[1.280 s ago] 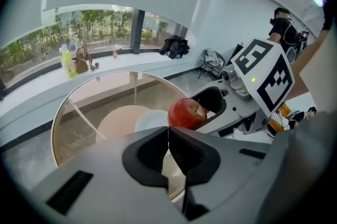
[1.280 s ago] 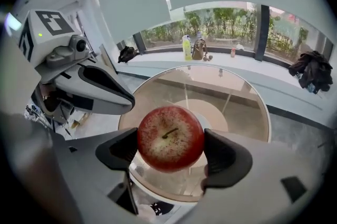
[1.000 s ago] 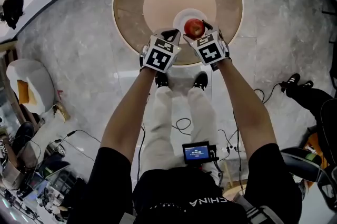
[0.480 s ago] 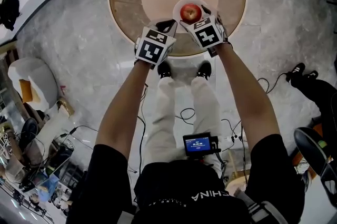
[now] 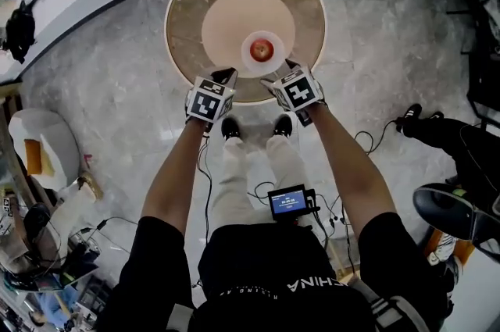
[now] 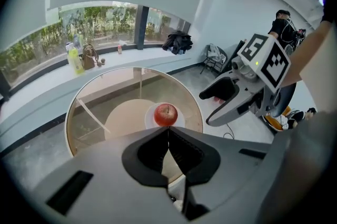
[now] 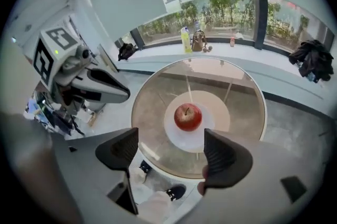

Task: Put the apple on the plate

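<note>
I see the apple (image 7: 188, 116) sitting on the white plate (image 7: 171, 117) at the middle of the round glass desk (image 5: 187, 18). It stands upright, its stem-to-base axis vertical and the short stem pointing up, tipped a little away from my right fingers.

The right gripper (image 7: 171, 138) is released: its two fingers stand wide apart with nothing between them. The apple lies ahead of their tips, clear of both pads, roughly on the line through the gap but nearer the right-hand finger.

The left gripper (image 6: 168, 128) is clenched, its fingers pressed tip to tip on nothing. The apple shows just beyond those closed tips, apart from them.

From the head view, both sets of fingers hover at the desk's near rim, with the plate ahead of them and between the two.
</note>
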Demonstrator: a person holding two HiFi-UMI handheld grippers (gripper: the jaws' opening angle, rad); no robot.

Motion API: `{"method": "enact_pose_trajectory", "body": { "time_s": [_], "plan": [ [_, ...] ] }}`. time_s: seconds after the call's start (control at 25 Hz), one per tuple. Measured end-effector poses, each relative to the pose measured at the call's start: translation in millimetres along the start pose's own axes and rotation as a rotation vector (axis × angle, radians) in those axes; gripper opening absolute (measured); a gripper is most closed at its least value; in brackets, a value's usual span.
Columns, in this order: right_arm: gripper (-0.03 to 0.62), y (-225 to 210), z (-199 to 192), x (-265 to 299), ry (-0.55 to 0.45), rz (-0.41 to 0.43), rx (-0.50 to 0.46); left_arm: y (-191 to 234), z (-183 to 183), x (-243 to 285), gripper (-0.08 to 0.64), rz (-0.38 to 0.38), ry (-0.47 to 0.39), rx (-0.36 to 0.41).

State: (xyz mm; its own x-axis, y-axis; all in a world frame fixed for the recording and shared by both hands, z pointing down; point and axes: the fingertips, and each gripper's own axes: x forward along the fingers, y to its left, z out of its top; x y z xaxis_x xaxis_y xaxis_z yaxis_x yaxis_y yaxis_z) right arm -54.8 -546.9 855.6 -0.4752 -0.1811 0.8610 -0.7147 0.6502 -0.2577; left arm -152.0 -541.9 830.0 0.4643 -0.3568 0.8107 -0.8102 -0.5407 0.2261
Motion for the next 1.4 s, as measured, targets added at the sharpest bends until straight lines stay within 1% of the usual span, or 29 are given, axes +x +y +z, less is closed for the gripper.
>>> {"method": "enact_pose_trajectory", "body": {
  "time_s": [0.12,0.2,0.24,0.28,0.32,0.36,0.44,0.56,0.64,0.72,0.84,0.96,1.08,1.12,1.2,1.32,1.4],
  "plan": [
    [0.411,22.6,11.7,-61.1,-0.015,0.032,0.045,-24.1,10.9,-46.5,0.017,-0.015,-0.021,-0.002],
    [0.391,34.9,23.2,-102.7,-0.028,0.015,0.043,-35.5,23.8,-79.5,0.017,-0.019,-0.051,-0.026],
    [0.318,40.4,27.3,-123.2,-0.04,-0.012,0.035,-40.9,28.5,-96.3,0.017,-0.016,-0.067,-0.044],
    [0.159,46.2,29.9,-142.7,-0.054,-0.046,0.027,-47.3,31.2,-112.8,0.017,-0.015,-0.078,-0.059],
    [0.088,53.0,31.4,-160.6,-0.067,-0.072,0.021,-54.8,33.2,-128.4,0.017,-0.016,-0.088,-0.069],
    [0.056,60.6,32.1,-176.0,-0.076,-0.085,0.018,-62.5,35.4,-142.4,0.017,-0.019,-0.097,-0.07],
    [0.045,72.9,34.0,-198.4,-0.086,-0.09,0.016,-75.5,43.5,-163.1,0.017,-0.022,-0.122,-0.05],
    [0.032,84.1,41.4,-219.4,-0.106,-0.107,-0.005,-85.5,61.1,-184.0,0.017,-0.013,-0.179,0.005],
    [0.031,93.6,44.8,-232.3,-0.127,-0.1,-0.013,-89.8,65.6,-195.1,0.017,-0.007,-0.206,0.007],
    [0.029,97.5,45.2,-242.5,-0.147,-0.09,-0.01,-94.5,65.9,-201.4,0.017,-0.012,-0.214,0.004],
    [0.029,85.6,43.7,-256.6,-0.174,-0.099,-0.004,-102.7,70.0,-204.2,0.017,-0.011,-0.221,0.015],
    [0.029,69.5,46.8,-276.4,-0.208,-0.108,0.005,-111.0,83.7,-210.3,0.017,0.015,-0.241,0.008],
    [0.029,59.4,46.6,-292.6,-0.229,-0.096,0.013,-125.7,89.5,-211.7,0.017,0.056,-0.231,0.008],
    [0.029,57.1,43.8,-296.1,-0.231,-0.091,0.018,-131.3,87.8,-210.2,0.017,0.076,-0.227,-0.004],
    [0.029,57.0,34.3,-300.3,-0.235,-0.072,0.029,-145.1,78.3,-207.4,0.017,0.104,-0.227,-0.059],
    [0.029,58.6,17.2,-301.1,-0.239,-0.037,0.054,-173.3,58.1,-206.6,0.017,0.09,-0.23,-0.158],
    [0.029,57.0,7.9,-299.8,-0.251,-0.039,0.09,-188.4,44.9,-210.9,0.017,0.077,-0.235,-0.192]
  ]
}}
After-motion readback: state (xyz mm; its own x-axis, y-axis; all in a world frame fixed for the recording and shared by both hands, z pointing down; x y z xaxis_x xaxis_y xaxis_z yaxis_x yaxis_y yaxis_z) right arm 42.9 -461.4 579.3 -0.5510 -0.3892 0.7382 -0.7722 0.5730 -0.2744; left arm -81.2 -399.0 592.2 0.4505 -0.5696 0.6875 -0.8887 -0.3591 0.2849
